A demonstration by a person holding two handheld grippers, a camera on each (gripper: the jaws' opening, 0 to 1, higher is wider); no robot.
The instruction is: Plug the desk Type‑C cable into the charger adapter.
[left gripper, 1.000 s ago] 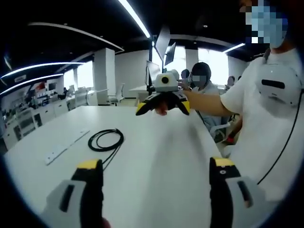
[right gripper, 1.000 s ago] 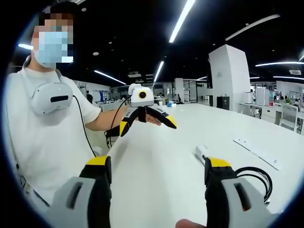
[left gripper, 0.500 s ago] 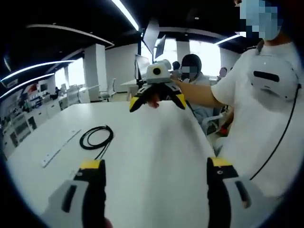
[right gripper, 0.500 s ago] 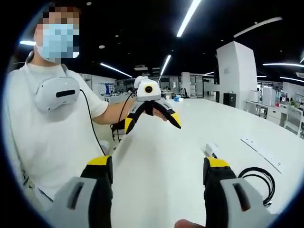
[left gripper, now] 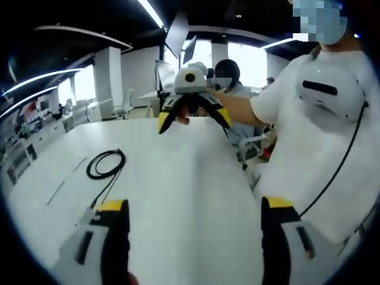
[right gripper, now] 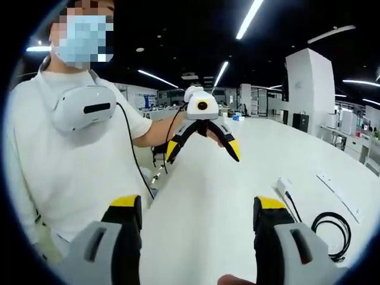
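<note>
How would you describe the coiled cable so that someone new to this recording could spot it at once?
Start from the long white table. On it lies the black cable, wound into a loose round coil with one end trailing off; the right gripper view shows it too, near a small white adapter. It is the only dark, looped thing on the pale tabletop.

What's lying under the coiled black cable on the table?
The cable lies directly on the bare white table, its tail running toward the left gripper. In the right gripper view, the coil's near edge is hidden behind the right gripper's jaw.
</note>
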